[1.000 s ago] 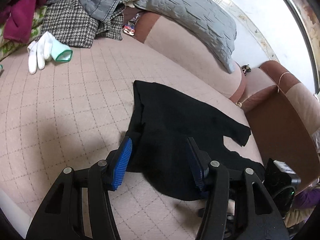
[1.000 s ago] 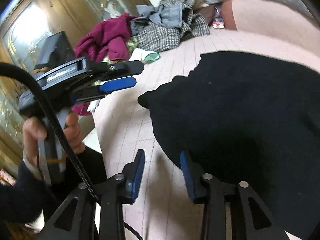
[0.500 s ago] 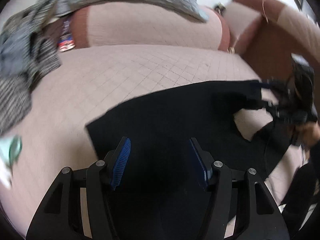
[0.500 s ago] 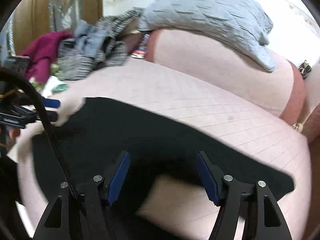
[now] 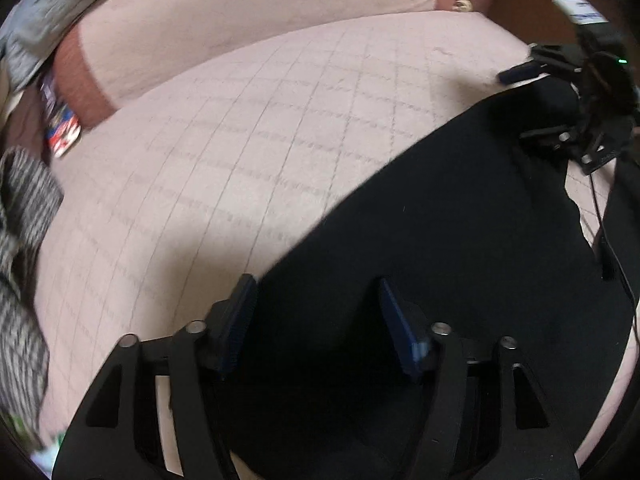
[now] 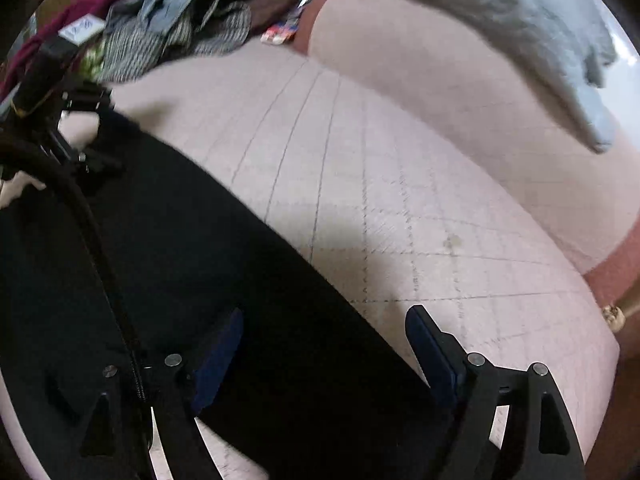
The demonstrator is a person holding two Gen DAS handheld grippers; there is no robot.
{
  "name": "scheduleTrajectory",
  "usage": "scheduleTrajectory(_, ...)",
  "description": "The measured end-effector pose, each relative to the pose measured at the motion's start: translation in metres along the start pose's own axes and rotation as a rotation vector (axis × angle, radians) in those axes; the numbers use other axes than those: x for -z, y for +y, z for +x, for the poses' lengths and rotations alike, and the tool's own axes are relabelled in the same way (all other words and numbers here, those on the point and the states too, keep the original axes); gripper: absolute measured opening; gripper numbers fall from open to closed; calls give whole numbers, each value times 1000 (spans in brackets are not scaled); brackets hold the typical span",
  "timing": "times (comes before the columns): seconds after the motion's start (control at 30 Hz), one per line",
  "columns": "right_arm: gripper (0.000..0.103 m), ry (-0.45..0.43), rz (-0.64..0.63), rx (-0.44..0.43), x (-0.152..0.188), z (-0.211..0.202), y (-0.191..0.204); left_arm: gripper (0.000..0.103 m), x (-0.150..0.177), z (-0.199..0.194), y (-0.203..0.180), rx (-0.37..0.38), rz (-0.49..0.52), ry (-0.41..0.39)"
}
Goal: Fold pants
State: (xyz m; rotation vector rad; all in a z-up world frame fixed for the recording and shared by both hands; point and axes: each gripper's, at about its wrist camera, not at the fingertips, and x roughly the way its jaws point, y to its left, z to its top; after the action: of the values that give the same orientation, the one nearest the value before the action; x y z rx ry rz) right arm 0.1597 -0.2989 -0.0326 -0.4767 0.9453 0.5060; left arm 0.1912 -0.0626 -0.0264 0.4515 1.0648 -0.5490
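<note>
Black pants (image 5: 460, 240) lie spread flat on a pink quilted sofa seat (image 5: 240, 152). My left gripper (image 5: 316, 320) is open, low over the pants near their far edge, with nothing between its blue pads. My right gripper (image 6: 324, 344) is open too, over the other end of the pants (image 6: 160, 260), straddling their far edge. The right gripper also shows in the left wrist view (image 5: 560, 92) at the upper right. The left gripper shows in the right wrist view (image 6: 60, 120) at the far left. The views are blurred.
A pink backrest (image 6: 440, 80) with a grey quilted pillow (image 6: 520, 8) rises behind the seat. A heap of clothes (image 6: 180, 28) lies at the seat's left end, beside a small colourful packet (image 6: 280, 34). A brown armrest (image 5: 528, 4) is at the right.
Both grippers have dropped closer to the pants and moved apart towards opposite ends. The views have swung towards the backrest. Both grippers stay open.
</note>
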Motion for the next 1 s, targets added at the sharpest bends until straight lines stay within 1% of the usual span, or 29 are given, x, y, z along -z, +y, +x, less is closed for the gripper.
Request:
scheduleTrajectory(0.03,80,22,5,-18,0,7,-1,73,-2,3,0,1,16,0)
scheduleTrajectory(0.07,80,16,18,-29,0,8,-3,73,-3,5,1,9,20,-2)
scheduleTrajectory(0.1,76,-7,63,-56,0,9,-7,73,-3,8,5,34,13,-7)
scheduleTrajectory(0.13,73,-14,99,-75,2,10,-9,74,-4,13,9,55,-14,4)
scheduleTrajectory(0.17,68,-24,114,-72,3,10,-9,74,-6,15,12,70,-44,17)
scheduleTrajectory(0.2,50,-29,109,-78,3,7,-6,71,-7,15,13,73,-59,20)
scheduleTrajectory(0.23,40,-33,103,-91,2,5,-3,63,-9,13,12,55,-69,27)
scheduleTrajectory(0.27,30,-33,92,-72,1,0,2,55,-10,11,9,48,-64,23)
scheduleTrajectory(0.3,16,-26,78,-50,1,-4,6,33,-10,7,3,48,-52,6)
scheduleTrajectory(0.33,12,-22,67,-29,1,-8,11,18,-8,1,-3,15,-35,-13)
scheduleTrajectory(0.37,11,-25,54,-4,1,-13,15,13,-6,-2,-7,-13,-21,-22)
scheduleTrajectory(0.43,10,-65,27,57,2,-37,23,10,3,-19,-15,-47,-22,-67)
scheduleTrajectory(0.53,9,-131,3,113,8,-72,37,9,20,-56,-24,-66,-57,-158)
scheduleTrajectory(0.57,9,-160,-15,147,15,-90,48,9,27,-69,-27,-73,-61,-188)
scheduleTrajectory(0.6,9,-177,-27,168,19,-99,54,9,35,-83,-35,-85,-60,-217)
scheduleTrajectory(0.63,9,-197,-38,206,30,-113,65,9,43,-95,-44,-92,-57,-239)
scheduleTrajectory(0.67,7,-217,-39,231,41,-127,76,9,57,-110,-56,-88,-56,-267)
scheduleTrajectory(0.7,6,-231,-39,245,49,-135,80,9,72,-121,-67,-68,-61,-287)
scheduleTrajectory(0.73,6,-254,-29,265,65,-150,93,9,85,-128,-81,-54,-66,-296)
scheduleTrajectory(0.8,6,-278,3,251,89,-165,107,9,108,-134,-98,-21,-87,-301)
scheduleTrajectory(0.83,6,-284,21,246,104,-172,117,9,121,-132,-109,7,-106,-289)
scheduleTrajectory(0.87,6,-276,49,225,123,-175,130,9,129,-129,-118,14,-130,-276)
scheduleTrajectory(0.9,6,-258,75,191,138,-173,139,9,144,-123,-122,26,-173,-254)
scheduleTrajectory(0.93,6,-225,87,165,149,-165,148,9,150,-117,-124,43,-201,-239)
scheduleTrajectory(0.97,6,-196,91,157,155,-158,156,9,162,-111,-123,74,-254,-221)
scheduleTrajectory(1.0,6,-156,112,137,167,-148,164,9,169,-110,-127,87,-291,-219)
